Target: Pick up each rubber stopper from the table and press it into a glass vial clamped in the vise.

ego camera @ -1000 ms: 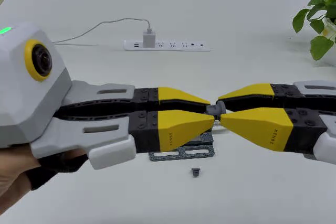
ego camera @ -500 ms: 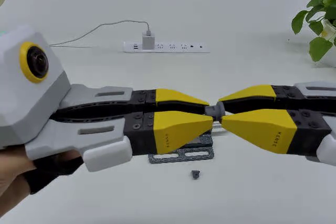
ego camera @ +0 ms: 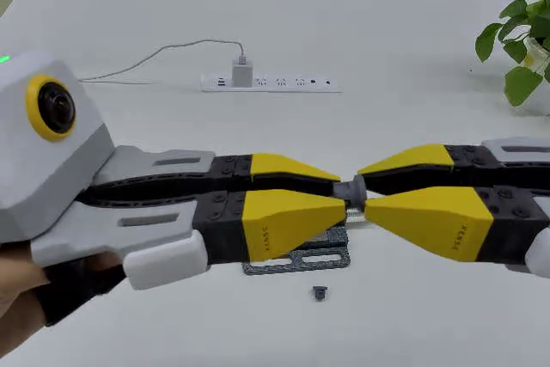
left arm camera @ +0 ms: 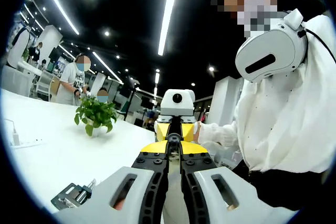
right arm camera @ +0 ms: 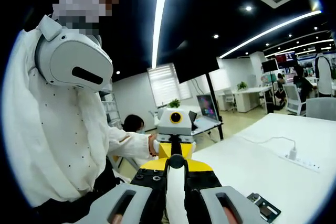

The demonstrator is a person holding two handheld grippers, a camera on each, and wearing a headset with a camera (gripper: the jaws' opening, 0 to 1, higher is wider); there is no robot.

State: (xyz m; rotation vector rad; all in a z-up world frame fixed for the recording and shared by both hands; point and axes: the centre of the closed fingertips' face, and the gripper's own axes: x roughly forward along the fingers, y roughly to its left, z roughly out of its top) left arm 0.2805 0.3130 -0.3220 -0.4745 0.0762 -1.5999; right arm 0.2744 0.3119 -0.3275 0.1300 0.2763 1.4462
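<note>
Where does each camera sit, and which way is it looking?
Head view: on the headset, looking down at left gripper facing right gripper above the vise; a hand shows.
Left gripper view: on the left gripper, looking along its fingers at the right gripper.
Right gripper view: the reverse.
Shared: both gripper views show the vise and the person.

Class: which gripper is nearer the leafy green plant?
Right. The right gripper extends from the side with the leafy green plant; the left gripper extends from the opposite side.

Yellow-and-black left tongs (ego camera: 342, 192), dark grey stopper (ego camera: 351, 187), white table (ego camera: 258, 32)
</note>
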